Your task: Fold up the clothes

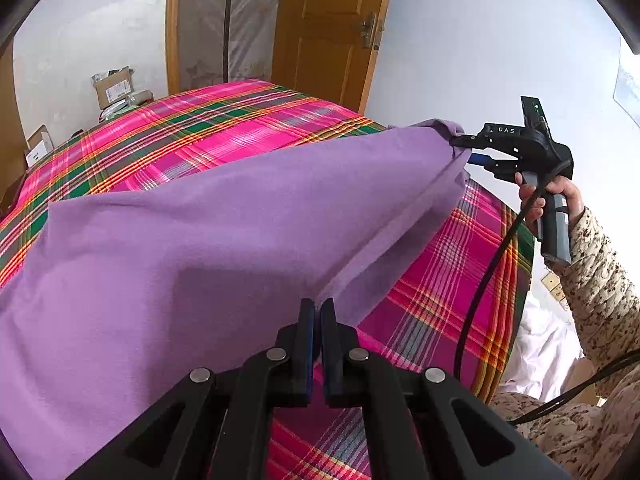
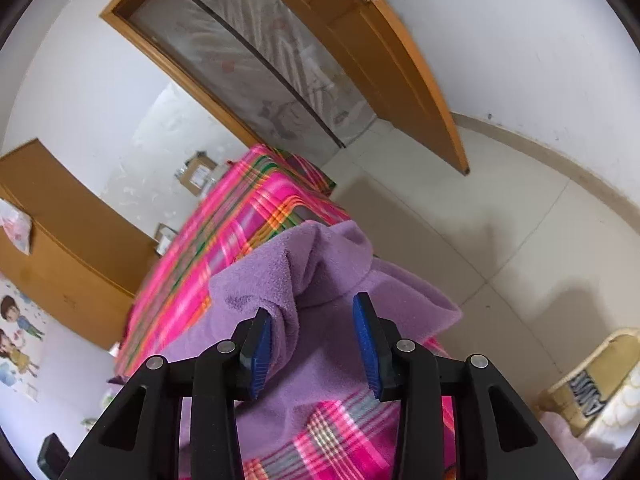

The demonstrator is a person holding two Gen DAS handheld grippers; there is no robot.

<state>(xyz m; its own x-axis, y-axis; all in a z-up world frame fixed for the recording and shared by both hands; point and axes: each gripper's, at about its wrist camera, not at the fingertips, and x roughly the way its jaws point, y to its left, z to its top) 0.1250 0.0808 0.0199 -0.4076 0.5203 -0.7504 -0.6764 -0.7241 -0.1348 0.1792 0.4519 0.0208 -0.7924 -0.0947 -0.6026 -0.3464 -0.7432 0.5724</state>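
Note:
A purple fleece garment [image 1: 192, 248] lies spread over a bed with a pink plaid cover [image 1: 224, 132]. My left gripper [image 1: 318, 312] is shut on the garment's near edge. My right gripper [image 2: 312, 320] stands open, with a bunched corner of the purple garment [image 2: 320, 264] between and beyond its blue pads [image 2: 260, 344]. In the left wrist view the right gripper [image 1: 460, 146] is at the garment's far right corner, which is raised off the bed, held by a hand in a patterned sleeve.
A wooden door [image 1: 328, 28] and a curtained doorway [image 2: 256, 68] stand beyond the bed. Cardboard boxes [image 1: 114, 86] sit by the far wall. A wooden cabinet [image 2: 68, 240] is to the left. Tiled floor [image 2: 500, 240] lies to the right, with a basket [image 2: 592, 380].

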